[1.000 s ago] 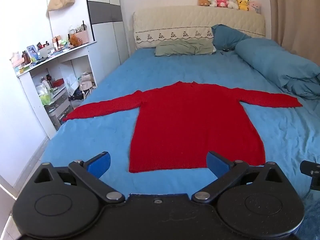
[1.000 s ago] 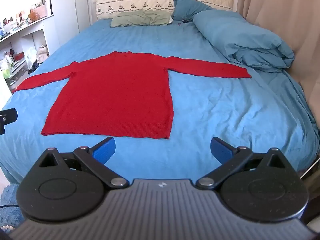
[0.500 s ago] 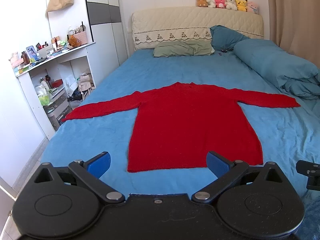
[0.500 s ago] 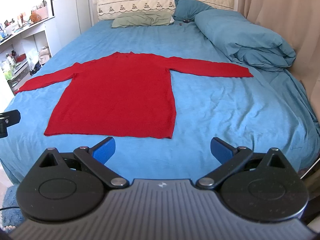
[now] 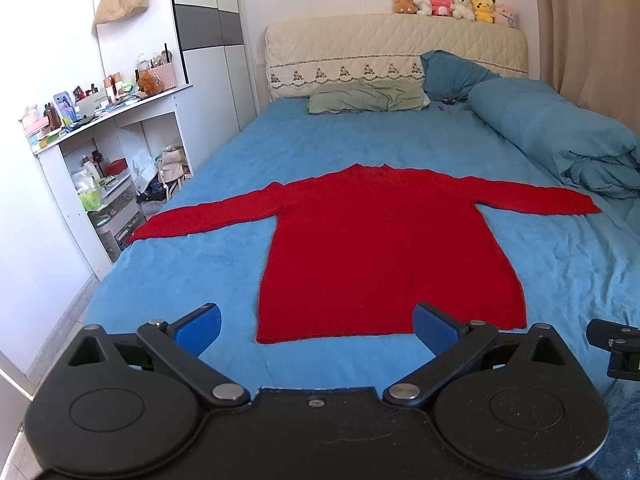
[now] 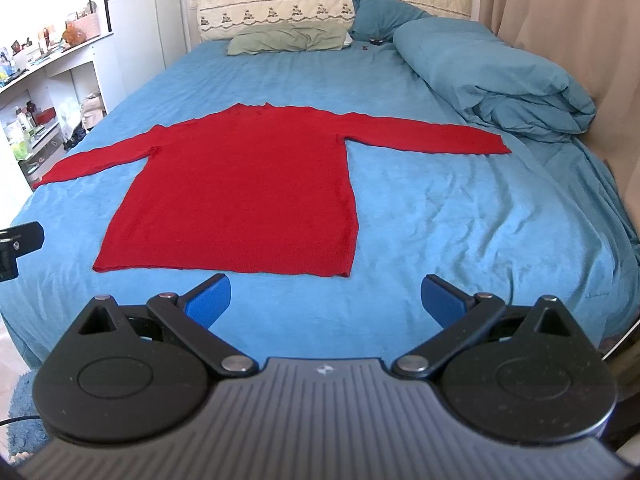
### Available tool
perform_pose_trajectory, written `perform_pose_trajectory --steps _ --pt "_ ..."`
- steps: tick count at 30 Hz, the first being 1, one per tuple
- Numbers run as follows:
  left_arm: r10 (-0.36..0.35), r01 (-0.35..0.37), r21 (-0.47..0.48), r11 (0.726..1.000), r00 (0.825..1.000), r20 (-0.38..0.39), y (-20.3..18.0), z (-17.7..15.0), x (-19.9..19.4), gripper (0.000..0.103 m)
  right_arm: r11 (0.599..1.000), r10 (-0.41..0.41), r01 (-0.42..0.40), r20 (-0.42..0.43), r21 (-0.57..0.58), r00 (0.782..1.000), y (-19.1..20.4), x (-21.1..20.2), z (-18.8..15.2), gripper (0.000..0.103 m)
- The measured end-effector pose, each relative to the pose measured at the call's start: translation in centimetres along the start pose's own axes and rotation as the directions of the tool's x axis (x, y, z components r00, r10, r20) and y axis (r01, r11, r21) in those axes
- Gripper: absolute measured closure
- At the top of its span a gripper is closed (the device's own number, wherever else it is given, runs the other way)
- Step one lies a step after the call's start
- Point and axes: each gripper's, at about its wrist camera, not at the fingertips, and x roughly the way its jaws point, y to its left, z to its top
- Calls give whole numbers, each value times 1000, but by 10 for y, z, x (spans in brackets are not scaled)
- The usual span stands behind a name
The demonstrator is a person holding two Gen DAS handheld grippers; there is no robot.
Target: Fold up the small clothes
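A red long-sleeved sweater (image 5: 380, 248) lies flat on the blue bed sheet (image 5: 168, 280), both sleeves spread out sideways, hem toward me. It also shows in the right wrist view (image 6: 240, 192). My left gripper (image 5: 318, 328) is open and empty, held above the bed's near edge just short of the hem. My right gripper (image 6: 326, 298) is open and empty, near the hem's right corner. Part of the other gripper shows at the frame edges (image 5: 616, 348) (image 6: 16, 244).
A rolled blue duvet (image 5: 560, 140) lies along the bed's right side. A green pillow (image 5: 368, 98) and a blue pillow (image 5: 452, 76) lie at the headboard. White cluttered shelves (image 5: 100, 152) stand left of the bed. A beige curtain (image 6: 560, 20) hangs at right.
Both grippers have drifted slightly, so the sweater sits a little differently in each view. The sweater has not moved. Both grippers stay open.
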Motion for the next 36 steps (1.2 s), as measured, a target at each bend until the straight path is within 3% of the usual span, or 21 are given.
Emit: perform_pose_trajectory --steps 36 --pt "-11 11 -9 1000 1000 13 2 -1 -6 0 1000 24 -24 20 5 1000 -4 -7 -1 0"
